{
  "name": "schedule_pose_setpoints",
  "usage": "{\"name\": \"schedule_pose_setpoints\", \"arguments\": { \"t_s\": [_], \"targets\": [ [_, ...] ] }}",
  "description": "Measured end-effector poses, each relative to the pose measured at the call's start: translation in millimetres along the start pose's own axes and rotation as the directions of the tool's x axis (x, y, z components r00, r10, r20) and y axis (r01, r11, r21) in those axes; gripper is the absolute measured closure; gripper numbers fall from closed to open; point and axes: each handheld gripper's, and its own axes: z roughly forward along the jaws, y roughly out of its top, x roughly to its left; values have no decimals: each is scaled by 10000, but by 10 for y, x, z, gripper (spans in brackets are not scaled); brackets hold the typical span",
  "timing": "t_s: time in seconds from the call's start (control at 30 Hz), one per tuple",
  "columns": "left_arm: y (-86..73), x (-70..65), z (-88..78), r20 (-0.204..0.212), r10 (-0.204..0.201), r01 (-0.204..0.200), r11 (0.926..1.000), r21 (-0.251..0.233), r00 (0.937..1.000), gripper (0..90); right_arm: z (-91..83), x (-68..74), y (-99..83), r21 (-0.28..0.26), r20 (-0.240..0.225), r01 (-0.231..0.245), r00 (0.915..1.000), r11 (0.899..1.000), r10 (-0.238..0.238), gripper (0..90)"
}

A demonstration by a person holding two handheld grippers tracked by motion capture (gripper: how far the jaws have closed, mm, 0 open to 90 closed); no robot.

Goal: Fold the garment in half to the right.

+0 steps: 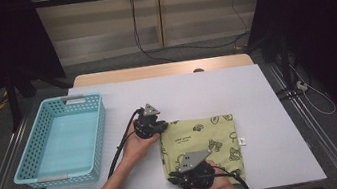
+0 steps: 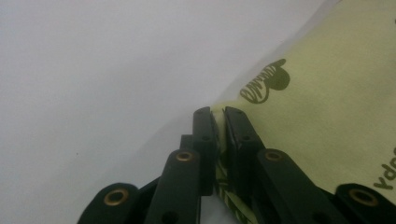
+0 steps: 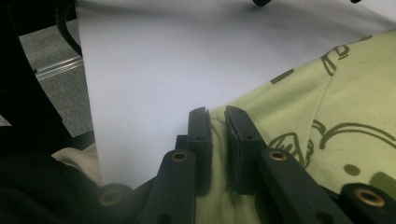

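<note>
A white bench (image 1: 260,111) stands in a dim room with cables trailing over the floor behind it. From the high view, a pale blue basket (image 1: 96,130) sits near the bench's left edge, empty. A yellow-green printed cloth (image 1: 213,133) lies folded toward the near edge, right of the middle. The left gripper (image 1: 154,129) is at the cloth's far-left corner, the right gripper (image 1: 191,177) at its near-left corner, close to the bench's near edge.

In the left gripper view, the fingers (image 2: 204,135) are closed on the cloth's edge (image 2: 218,140), a thin fold of fabric pinched between them, white bench beyond.

In the right gripper view, the fingers (image 3: 200,135) are likewise clamped on the cloth's hem (image 3: 218,140), with the printed fabric spreading to the right.

With both left corners gripped, the step in hand looks like another fold. The next move likely calls for lifting both corners together and carrying them evenly toward the bench's right edge, keeping the edge taut so the layers line up.
</note>
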Motion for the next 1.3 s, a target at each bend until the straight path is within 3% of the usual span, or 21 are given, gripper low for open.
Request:
{"name": "schedule_pose_setpoints", "arguments": {
  "t_s": [0.07,0.1,0.17,0.2,0.23,0.27,0.3,0.47,0.63,0.67,0.77,0.97,1.17,1.23,1.27,1.3],
  "targets": [
    [-9,3,3,-70,-144,142,9997,-177,9999,849,-1,7,-6,-79,100,-71,9999,9999,72,816],
    [-4,6,-16,69,-236,236,9997,-27,9997,850,-2,5,-11,-106,82,-41,10000,9999,42,817],
    [2,20,-37,127,-314,316,9994,-163,9994,851,-11,0,-10,-144,-6,-99,10000,9998,99,820],
    [-1,13,-42,207,-604,610,9978,-260,9980,851,-15,-1,-9,-159,-2,-73,10000,9998,73,820],
    [-1,20,-50,166,-646,653,9970,-416,9978,851,-17,-2,-9,-179,-7,-63,10000,9998,63,821],
    [7,36,-73,310,-647,657,9974,-312,9974,851,-20,-2,-5,-242,13,-132,9999,9996,133,821],
    [2,33,-80,233,-780,792,9953,-556,9967,851,-26,-2,-4,-254,-18,-130,9999,9996,129,821],
    [23,61,-173,797,-1357,1426,9859,-880,9875,853,-88,15,41,-533,76,-116,9999,9985,120,822],
    [47,66,-228,872,-1482,1572,9818,-1062,9851,854,-147,24,64,-773,16,-207,9998,9968,208,823],
    [50,81,-242,873,-1306,1393,9849,-1026,9876,854,-157,24,73,-855,45,-257,9996,9960,262,823],
    [52,74,-263,1005,-1558,1668,9795,-1127,9827,854,-193,23,97,-1099,-15,-299,9996,9935,300,823],
    [77,92,-342,960,-1510,1636,9764,-1407,9839,855,-259,30,136,-1346,-59,-282,9996,9905,276,824],
    [65,120,-383,952,-1734,1868,9699,-1564,9802,855,-311,32,199,-1595,-103,-320,9995,9867,308,825],
    [67,132,-406,946,-1723,1849,9718,-1467,9805,855,-318,31,218,-1643,-119,-204,9998,9862,187,825],
    [69,125,-414,1067,-1890,2034,9680,-1468,9762,855,-320,34,229,-1678,-116,-243,9997,9855,227,825],
    [74,138,-419,970,-1821,1960,9671,-1621,9785,855,-322,37,237,-1710,-179,-272,9995,9849,245,825]
  ]
}}
